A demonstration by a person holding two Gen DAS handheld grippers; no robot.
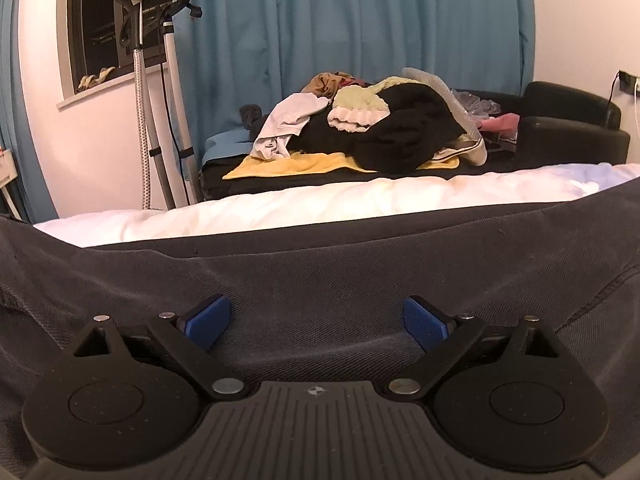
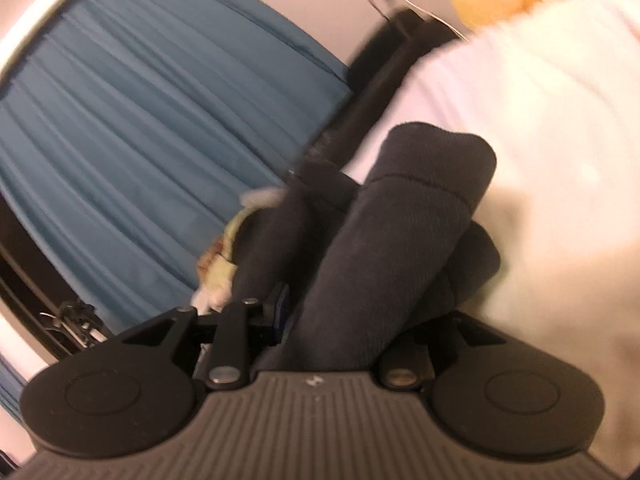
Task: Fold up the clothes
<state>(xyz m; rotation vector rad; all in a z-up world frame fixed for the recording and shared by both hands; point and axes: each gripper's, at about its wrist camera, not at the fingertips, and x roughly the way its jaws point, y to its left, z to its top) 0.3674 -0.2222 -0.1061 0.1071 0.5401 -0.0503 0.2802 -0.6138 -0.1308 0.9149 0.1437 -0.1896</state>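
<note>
A dark grey garment (image 1: 320,264) is spread over the white bed (image 1: 280,204) in the left wrist view. My left gripper (image 1: 316,318) hovers low over it, open, with the blue pads (image 1: 208,322) wide apart and only flat cloth between them. In the tilted, blurred right wrist view, my right gripper (image 2: 344,320) is shut on a bunched fold of the same dark grey garment (image 2: 400,240). That fold rises in thick rolls above the white bed (image 2: 540,160). The cloth hides the right finger; only a sliver of one blue pad (image 2: 282,308) shows.
Beyond the bed, a black sofa (image 1: 572,120) carries a pile of clothes (image 1: 360,124) on a yellow towel (image 1: 288,162). A garment steamer stand (image 1: 160,80) rises at the left by a window (image 1: 92,20). Blue curtains (image 1: 340,20) cover the far wall.
</note>
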